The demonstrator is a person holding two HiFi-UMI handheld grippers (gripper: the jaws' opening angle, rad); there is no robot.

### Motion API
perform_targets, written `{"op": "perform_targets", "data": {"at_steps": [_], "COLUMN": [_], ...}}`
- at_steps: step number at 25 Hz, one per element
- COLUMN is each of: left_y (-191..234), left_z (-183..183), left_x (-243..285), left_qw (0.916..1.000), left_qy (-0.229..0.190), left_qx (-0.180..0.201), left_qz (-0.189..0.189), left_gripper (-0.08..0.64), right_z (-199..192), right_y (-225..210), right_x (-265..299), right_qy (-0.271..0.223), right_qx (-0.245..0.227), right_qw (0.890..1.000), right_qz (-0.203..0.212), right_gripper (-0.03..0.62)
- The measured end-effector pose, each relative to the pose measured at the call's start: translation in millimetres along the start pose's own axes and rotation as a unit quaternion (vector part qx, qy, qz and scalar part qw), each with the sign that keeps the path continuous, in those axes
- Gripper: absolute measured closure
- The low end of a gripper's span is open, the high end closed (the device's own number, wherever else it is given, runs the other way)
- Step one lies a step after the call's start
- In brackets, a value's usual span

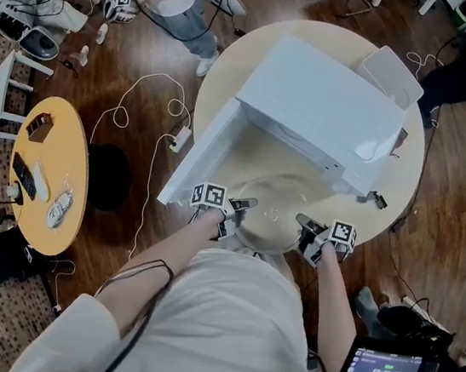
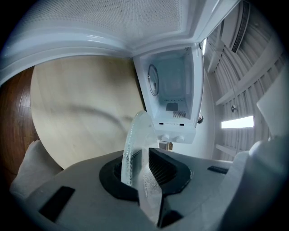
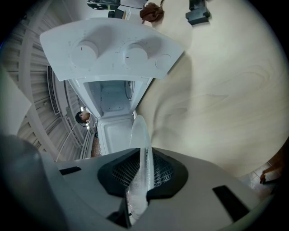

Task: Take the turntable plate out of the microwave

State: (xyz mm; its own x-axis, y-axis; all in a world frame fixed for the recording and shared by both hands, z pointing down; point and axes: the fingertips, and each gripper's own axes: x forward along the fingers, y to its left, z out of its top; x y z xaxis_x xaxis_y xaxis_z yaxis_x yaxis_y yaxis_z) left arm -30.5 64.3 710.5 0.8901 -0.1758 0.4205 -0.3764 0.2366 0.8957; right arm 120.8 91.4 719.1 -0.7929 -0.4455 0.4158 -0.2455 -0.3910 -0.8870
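The jaws of my left gripper (image 2: 143, 168) are clamped on one edge of the clear glass turntable plate (image 1: 270, 214), its rim wedged between the ribbed black pads. The jaws of my right gripper (image 3: 143, 173) pinch the opposite edge almost shut, with only the thin glass between them. The plate hangs between my two hands, outside the microwave (image 1: 321, 107), just in front of its open cavity and over the near edge of the round pale wooden counter (image 1: 233, 61). The microwave's door (image 1: 199, 155) stands swung wide to my left. In both gripper views the plate's rim curves away from the pads toward the lit white cavity.
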Motion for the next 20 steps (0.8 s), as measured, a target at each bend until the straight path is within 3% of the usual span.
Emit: {"op": "perform_targets", "data": {"at_steps": [20], "left_y": [1], "left_z": [11], "left_x": [16], "left_qw": [0.9999], "left_qy": [0.008], "left_qx": [-0.004], "left_qz": [0.013], "left_gripper": [0.511], "right_z": [18], "right_y": [-8], "right_x": [1], "right_qy": [-0.001], "right_qx": [0.015], "right_qw": [1.0], "right_qz": [-0.005], "right_gripper": [0.557]}}
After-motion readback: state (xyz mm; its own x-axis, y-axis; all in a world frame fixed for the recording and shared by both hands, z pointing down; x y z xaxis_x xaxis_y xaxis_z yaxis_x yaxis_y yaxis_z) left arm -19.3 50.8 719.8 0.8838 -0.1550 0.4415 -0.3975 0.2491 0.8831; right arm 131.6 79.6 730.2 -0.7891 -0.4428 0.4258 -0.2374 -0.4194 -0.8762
